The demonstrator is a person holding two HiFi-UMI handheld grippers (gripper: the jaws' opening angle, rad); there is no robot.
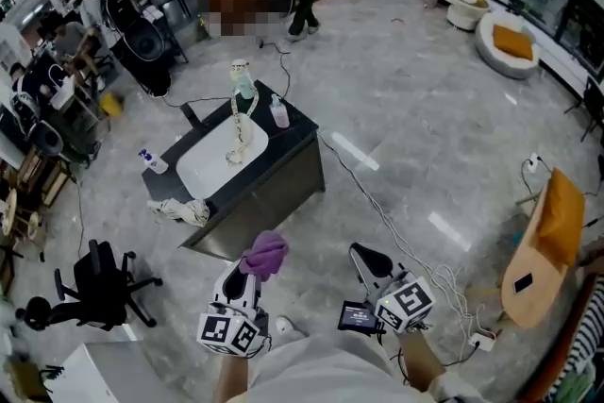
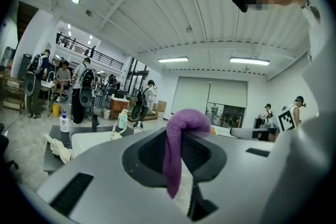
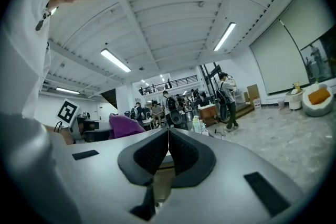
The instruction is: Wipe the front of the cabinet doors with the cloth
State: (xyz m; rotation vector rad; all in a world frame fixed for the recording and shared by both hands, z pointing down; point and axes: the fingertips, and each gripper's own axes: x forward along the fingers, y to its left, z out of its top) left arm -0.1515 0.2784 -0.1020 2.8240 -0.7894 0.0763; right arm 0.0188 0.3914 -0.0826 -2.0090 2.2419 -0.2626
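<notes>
A purple cloth [image 1: 265, 253] hangs from my left gripper [image 1: 247, 277], whose jaws are shut on it; in the left gripper view the cloth [image 2: 181, 144] drapes over the jaw tips. The dark cabinet [image 1: 274, 187] with a white sink top stands ahead of me on the floor, its front doors facing me. My right gripper [image 1: 363, 258] is held low at the right, jaws closed together with nothing between them [image 3: 168, 150]. Both grippers are short of the cabinet and point forward and upward. The cloth [image 3: 125, 126] also shows at the left of the right gripper view.
On the cabinet top are a white sink [image 1: 222, 156], a teal bottle [image 1: 243, 82], a pink bottle [image 1: 279, 113], a spray bottle [image 1: 151, 160] and a beige rag [image 1: 184, 209]. A black office chair [image 1: 102, 283] stands left. Cables [image 1: 396, 231] trail on the floor at right near an orange chair [image 1: 543, 245]. People stand in the background.
</notes>
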